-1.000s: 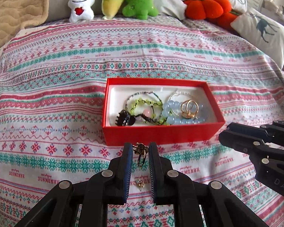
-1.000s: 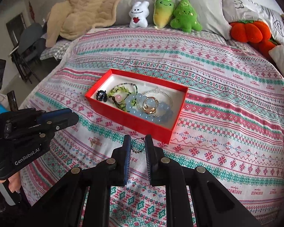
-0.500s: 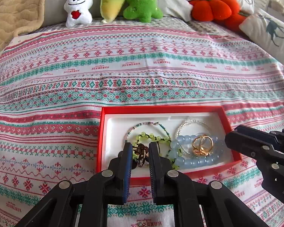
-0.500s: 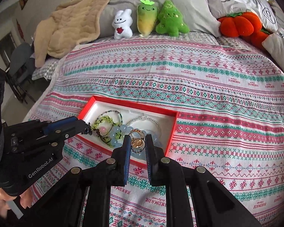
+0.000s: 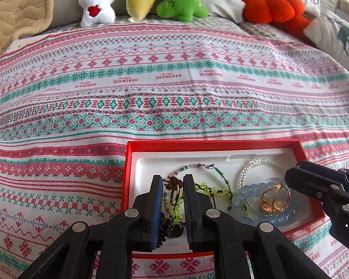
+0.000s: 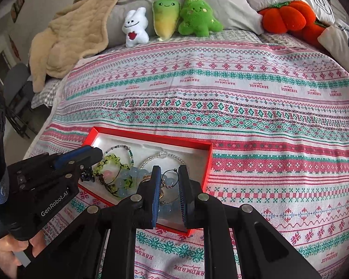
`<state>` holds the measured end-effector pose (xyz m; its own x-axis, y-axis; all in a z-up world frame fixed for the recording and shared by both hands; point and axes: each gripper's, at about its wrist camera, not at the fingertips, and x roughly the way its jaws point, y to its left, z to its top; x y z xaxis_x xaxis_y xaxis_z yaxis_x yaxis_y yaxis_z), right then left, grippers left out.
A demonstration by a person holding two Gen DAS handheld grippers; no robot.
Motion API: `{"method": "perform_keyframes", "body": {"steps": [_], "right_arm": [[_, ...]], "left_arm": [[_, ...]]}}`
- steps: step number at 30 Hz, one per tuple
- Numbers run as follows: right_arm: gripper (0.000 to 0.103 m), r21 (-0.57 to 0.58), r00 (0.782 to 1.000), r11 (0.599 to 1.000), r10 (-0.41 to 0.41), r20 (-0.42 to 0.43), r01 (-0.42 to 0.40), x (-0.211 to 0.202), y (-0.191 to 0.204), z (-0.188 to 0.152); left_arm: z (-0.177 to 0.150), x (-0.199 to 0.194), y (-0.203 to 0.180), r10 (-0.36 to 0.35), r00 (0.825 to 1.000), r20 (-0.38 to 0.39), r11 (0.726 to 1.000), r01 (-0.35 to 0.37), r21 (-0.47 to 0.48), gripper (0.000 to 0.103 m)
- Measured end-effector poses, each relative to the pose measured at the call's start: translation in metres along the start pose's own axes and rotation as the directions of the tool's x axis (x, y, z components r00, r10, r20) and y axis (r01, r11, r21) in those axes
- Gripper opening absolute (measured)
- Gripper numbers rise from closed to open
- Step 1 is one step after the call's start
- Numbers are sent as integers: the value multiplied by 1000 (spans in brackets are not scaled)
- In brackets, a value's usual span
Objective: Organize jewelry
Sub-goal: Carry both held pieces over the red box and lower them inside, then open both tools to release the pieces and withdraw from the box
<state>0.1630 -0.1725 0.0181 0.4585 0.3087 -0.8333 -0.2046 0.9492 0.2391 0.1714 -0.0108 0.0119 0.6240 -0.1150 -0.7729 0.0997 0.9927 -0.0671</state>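
Note:
A red box (image 5: 244, 144) with a white liner lies on the patterned bedspread. It holds a green bead bracelet (image 5: 209, 189), a blue bead bracelet (image 5: 244, 200), a gold ring (image 5: 275, 197) and a dark clip (image 5: 172, 230). My left gripper (image 5: 173, 182) is shut on a bronze ring (image 5: 174, 186) and holds it over the box's left part. My right gripper (image 6: 169, 174) is shut on a small hoop earring (image 6: 169, 179) over the box's (image 6: 151, 137) right part. The right gripper also shows at the left wrist view's right edge (image 5: 323, 186).
Plush toys (image 5: 97, 2) and an orange pumpkin cushion (image 5: 272, 4) line the pillows at the far edge. A beige blanket (image 6: 74, 37) lies at the far left. A dark chair (image 6: 16, 88) stands beside the bed.
Both grippers have moved forward with their pieces, from in front of the red box to above its inside. Both stay shut.

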Motion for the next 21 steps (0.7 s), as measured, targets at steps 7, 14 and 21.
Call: {"method": "perform_keyframes", "body": {"steps": [7, 14, 21], "right_arm": [[17, 9, 1000, 1000, 14, -2, -14, 0, 0, 2], [29, 33, 1000, 999, 19, 13, -19, -11, -4, 5], [45, 32, 999, 999, 13, 30, -14, -28, -4, 2]], "left_arm": [[3, -2, -2, -14, 1000, 6, 1000, 14, 9, 31], [3, -18, -2, -24, 999, 22, 1000, 24, 13, 42], [-2, -38, 2, -18, 999, 35, 1000, 17, 8, 50]]}}
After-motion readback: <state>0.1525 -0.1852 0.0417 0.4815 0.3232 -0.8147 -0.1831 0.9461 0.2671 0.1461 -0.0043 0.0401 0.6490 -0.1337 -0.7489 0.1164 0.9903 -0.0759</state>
